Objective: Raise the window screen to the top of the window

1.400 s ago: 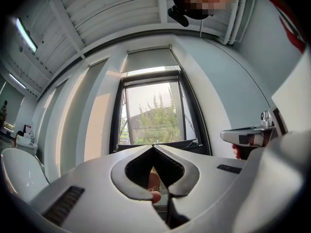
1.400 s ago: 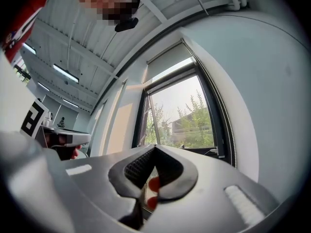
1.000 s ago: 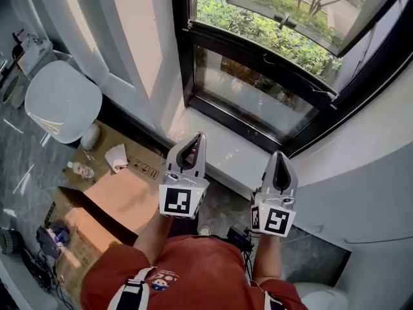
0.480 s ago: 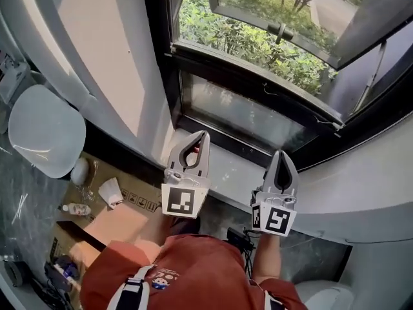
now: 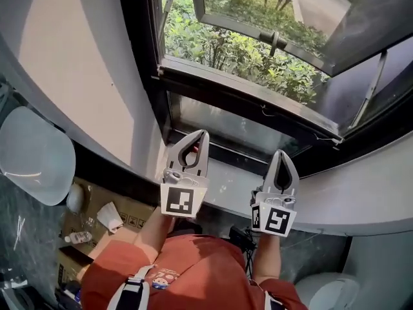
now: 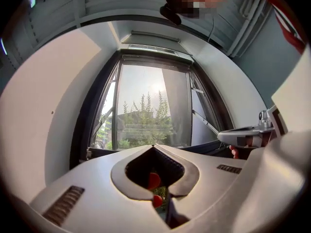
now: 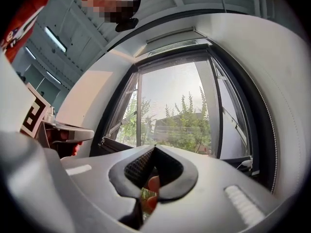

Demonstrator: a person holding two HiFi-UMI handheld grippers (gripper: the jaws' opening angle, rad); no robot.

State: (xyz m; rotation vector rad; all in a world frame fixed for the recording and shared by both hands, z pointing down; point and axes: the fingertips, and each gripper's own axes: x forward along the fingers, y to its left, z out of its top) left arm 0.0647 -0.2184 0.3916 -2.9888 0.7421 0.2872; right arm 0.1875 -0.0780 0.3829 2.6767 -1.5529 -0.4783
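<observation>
Two white grippers, left gripper [image 5: 201, 136] and right gripper [image 5: 282, 154], both closed and empty, short of the hazy grey window screen [image 5: 232, 124], seemingly low in the black-framed window [image 5: 150, 76]; risk: unopened, they skid off it.

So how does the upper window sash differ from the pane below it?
The upper sash is swung outward, open; the lower pane sits shut. The upper sash carries a handle; the lower pane shows none. The lower pane looks hazy; the upper sash clear. Both have dark frames.
</observation>
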